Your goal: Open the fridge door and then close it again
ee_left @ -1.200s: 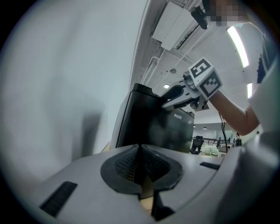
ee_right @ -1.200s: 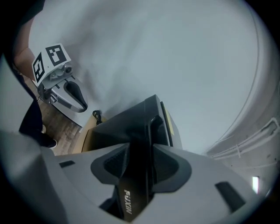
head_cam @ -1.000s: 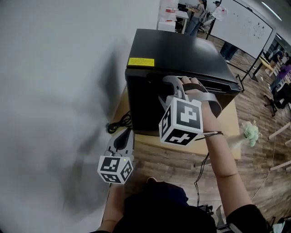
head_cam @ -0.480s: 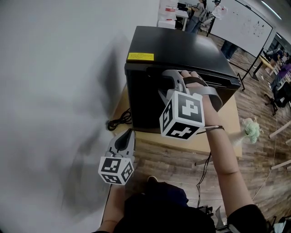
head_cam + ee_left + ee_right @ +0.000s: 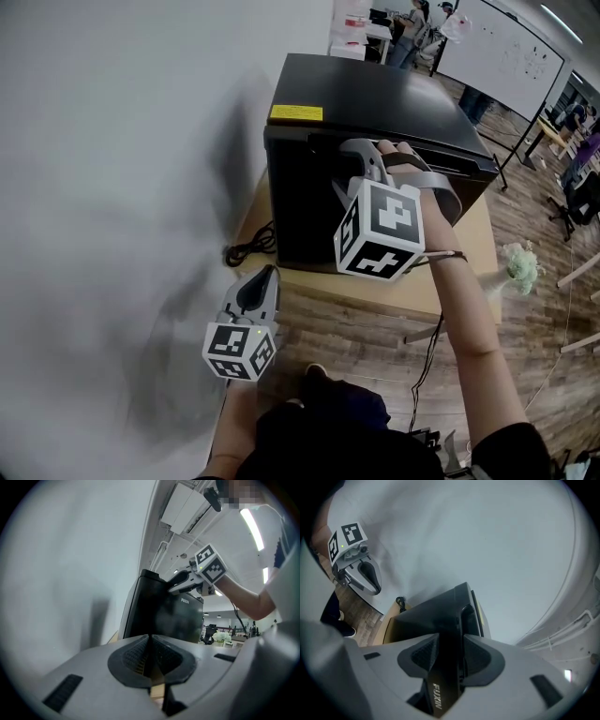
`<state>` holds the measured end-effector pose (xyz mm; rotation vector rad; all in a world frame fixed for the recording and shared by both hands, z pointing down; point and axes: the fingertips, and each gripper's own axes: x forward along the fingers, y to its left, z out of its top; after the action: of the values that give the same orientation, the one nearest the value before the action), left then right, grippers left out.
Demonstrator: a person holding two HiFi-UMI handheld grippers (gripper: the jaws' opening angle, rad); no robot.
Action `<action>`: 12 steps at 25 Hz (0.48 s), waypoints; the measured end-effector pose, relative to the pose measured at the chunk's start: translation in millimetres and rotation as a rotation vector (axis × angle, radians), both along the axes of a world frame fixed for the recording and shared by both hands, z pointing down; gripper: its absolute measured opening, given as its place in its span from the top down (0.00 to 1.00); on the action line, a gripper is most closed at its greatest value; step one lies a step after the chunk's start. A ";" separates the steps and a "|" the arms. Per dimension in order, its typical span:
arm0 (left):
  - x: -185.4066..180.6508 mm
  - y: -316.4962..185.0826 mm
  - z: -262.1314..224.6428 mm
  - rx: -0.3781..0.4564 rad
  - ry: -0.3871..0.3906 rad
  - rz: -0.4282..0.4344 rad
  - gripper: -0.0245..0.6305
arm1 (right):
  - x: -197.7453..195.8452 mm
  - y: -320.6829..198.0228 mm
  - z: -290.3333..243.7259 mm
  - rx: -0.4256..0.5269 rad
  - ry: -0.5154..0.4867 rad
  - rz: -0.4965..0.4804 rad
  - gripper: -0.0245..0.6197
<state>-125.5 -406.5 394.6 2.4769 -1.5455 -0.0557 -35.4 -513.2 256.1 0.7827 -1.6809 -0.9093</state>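
The right gripper (image 5: 364,159) is clamping its jaws on the top edge of the fridge door (image 5: 300,211). The black fridge (image 5: 375,103) is sitting on the far bench (image 5: 473,248). The left gripper (image 5: 263,277) is hanging near left, jaws together and empty.

Door (image 5: 300,211) partly behind right hand-held gripper (image 5: 364,157)
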 end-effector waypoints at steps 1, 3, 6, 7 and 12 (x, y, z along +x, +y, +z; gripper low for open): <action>-0.7 1.3 -0.4 0.000 0.001 0.000 0.93 | -0.1 0.0 -0.1 0.002 0.001 0.001 0.74; -1.3 4.4 -0.6 0.000 0.002 0.001 0.93 | 0.0 0.4 -0.2 0.001 0.003 0.002 0.74; -2.9 9.4 0.1 -0.003 0.003 0.000 0.93 | 0.4 0.9 -0.5 0.005 0.006 0.006 0.75; -4.4 10.8 0.3 -0.004 0.004 -0.002 0.93 | 0.4 0.9 -0.6 0.009 0.006 0.008 0.75; -10.8 17.3 0.0 -0.004 0.008 -0.008 0.93 | 0.5 9.7 -0.1 0.000 0.026 0.012 0.74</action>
<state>-136.3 -389.1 394.6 2.4639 -1.5512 -0.0642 -34.8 -503.5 256.0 0.7774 -1.6516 -0.9075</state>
